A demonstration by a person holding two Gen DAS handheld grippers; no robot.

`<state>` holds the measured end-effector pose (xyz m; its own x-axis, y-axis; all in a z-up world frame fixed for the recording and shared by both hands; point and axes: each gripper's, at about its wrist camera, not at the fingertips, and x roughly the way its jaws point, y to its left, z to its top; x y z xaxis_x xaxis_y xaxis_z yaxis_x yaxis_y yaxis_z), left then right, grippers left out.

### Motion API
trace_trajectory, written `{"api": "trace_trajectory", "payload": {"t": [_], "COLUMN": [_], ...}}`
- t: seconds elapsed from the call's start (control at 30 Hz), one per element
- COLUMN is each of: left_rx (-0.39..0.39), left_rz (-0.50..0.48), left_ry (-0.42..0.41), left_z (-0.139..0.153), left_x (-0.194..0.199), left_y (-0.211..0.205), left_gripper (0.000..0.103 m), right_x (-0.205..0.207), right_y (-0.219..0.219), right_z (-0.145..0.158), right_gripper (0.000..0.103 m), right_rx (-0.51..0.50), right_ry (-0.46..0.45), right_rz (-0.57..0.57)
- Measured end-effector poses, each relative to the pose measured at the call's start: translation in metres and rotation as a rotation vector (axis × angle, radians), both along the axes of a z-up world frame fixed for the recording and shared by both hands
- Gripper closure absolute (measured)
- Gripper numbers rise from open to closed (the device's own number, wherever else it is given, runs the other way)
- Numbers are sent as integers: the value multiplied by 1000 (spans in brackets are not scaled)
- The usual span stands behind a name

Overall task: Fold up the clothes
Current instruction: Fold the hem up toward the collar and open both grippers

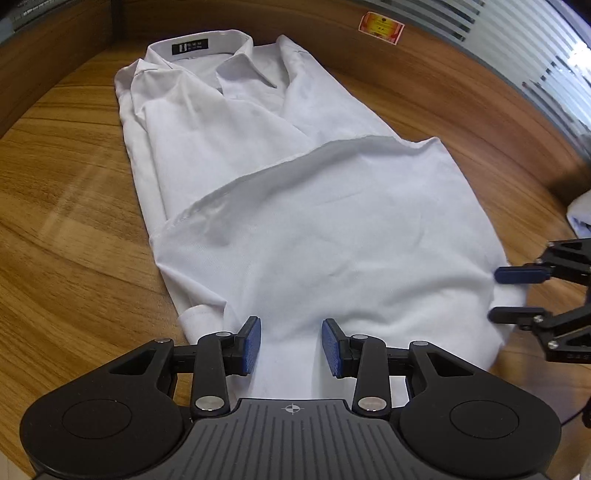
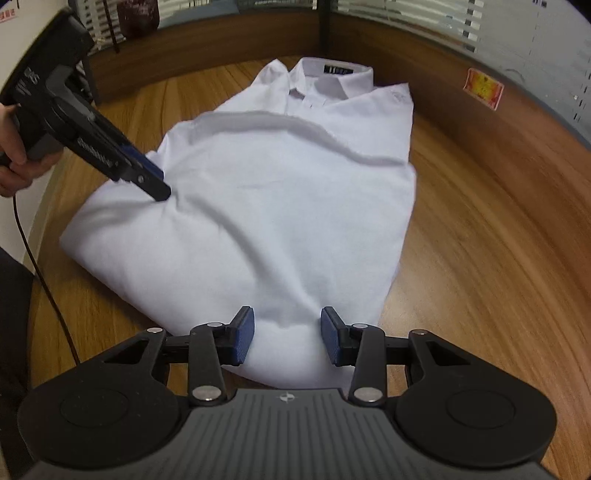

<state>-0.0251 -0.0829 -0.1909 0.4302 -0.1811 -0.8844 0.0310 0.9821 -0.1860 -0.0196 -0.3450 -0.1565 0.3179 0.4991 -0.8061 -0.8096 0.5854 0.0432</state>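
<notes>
Lying collar-away on the wooden bench (image 1: 74, 192), the white shirt (image 1: 295, 221) has its lower part folded up over its middle, sleeves tucked in. Only the left wrist view shows a buttoned cuff (image 1: 199, 319) poking out at the shirt's near-left corner, and a scrap of other white cloth (image 1: 581, 218) off to the shirt's right. Only the right wrist view shows the person's hand (image 2: 14, 158) gripping the left claw's handle, a thin cable (image 2: 40, 273) trailing below it.

Both claws sit at the shirt's near fold (neither pinching it): the left claw (image 1: 291, 345) and right claw (image 2: 287, 339) each stand partly open, cloth between the blue pads (image 1: 252, 343) but no pad pressing.

Beyond the collar (image 1: 225, 55) a low wooden wall (image 1: 325, 44) rims the bench, bearing a red sticker (image 1: 381, 26). Right of the shirt, bare wood lies open.
</notes>
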Motion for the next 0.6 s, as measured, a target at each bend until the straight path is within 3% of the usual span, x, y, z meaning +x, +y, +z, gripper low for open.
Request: {"api": "trace_trajectory", "payload": {"t": [0.17, 0.37, 0.47, 0.53, 0.6], "left_rx": [-2, 17, 65, 97, 100], "left_rz": [31, 56, 44, 36, 21], "left_ry": [-3, 0, -75, -127, -166], "left_z": [0, 4, 23, 36, 46], "left_x": [-3, -4, -17, -27, -39], "left_y": [0, -2, -11, -16, -22], "left_gripper": [63, 61, 40, 18, 10], "right_x": [-13, -17, -15, -15, -13], "right_y": [-22, -38, -42, -44, -43], "right_z": [20, -6, -11, 1, 13], "right_gripper": [59, 57, 57, 57, 57], "right_rx": [50, -14, -22, 12, 37], "right_ry": [-20, 30, 45, 21, -16], "right_rz": [-3, -28, -51, -55, -50]}}
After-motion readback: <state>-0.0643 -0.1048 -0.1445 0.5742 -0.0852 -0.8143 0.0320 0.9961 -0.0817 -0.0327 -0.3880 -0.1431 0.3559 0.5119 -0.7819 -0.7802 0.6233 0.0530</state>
